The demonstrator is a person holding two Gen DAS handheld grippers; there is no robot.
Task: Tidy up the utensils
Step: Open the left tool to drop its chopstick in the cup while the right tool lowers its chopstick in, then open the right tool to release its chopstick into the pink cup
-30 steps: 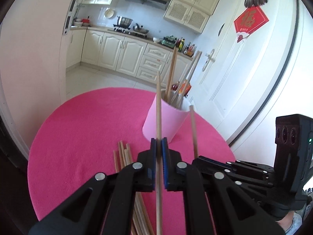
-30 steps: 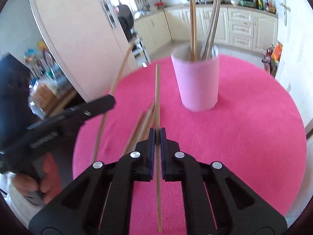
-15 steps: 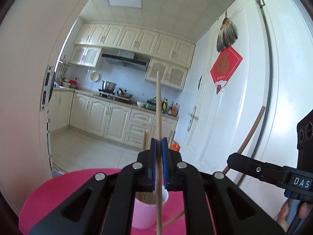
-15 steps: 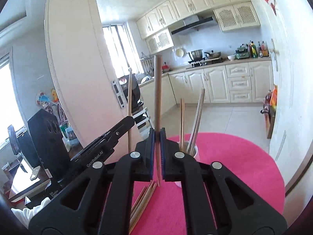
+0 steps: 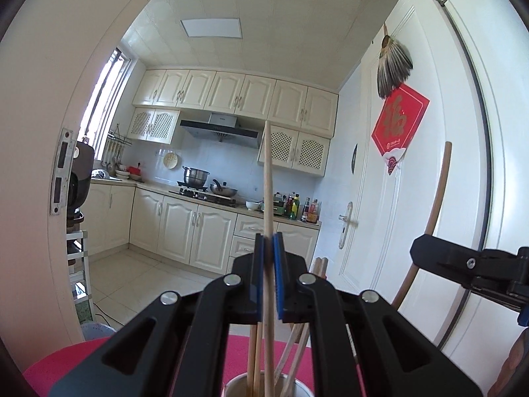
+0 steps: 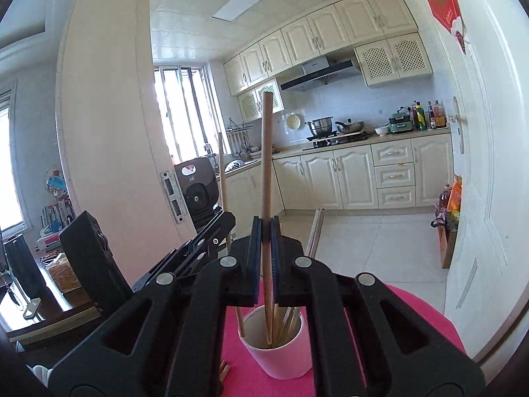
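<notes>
My left gripper (image 5: 268, 274) is shut on a wooden chopstick (image 5: 267, 178), held upright, its lower end at the rim of the pink cup (image 5: 231, 387). My right gripper (image 6: 264, 258) is shut on another chopstick (image 6: 266, 152), upright, its lower end inside the pink cup (image 6: 281, 354), which holds several chopsticks. The right gripper also shows at the right of the left wrist view (image 5: 469, 264) with its chopstick (image 5: 436, 205). The left gripper also shows at the left of the right wrist view (image 6: 211, 235).
The cup stands on a round table with a pink cloth (image 6: 413, 324). A few loose chopsticks (image 6: 224, 370) lie on the cloth left of the cup. A white door (image 5: 429, 165) is to the right, kitchen cabinets (image 6: 363, 178) behind.
Both grippers rose from low over the table and tilted up, bringing their chopsticks upright over the cup. The right chopstick's lower end now sits inside the cup.
</notes>
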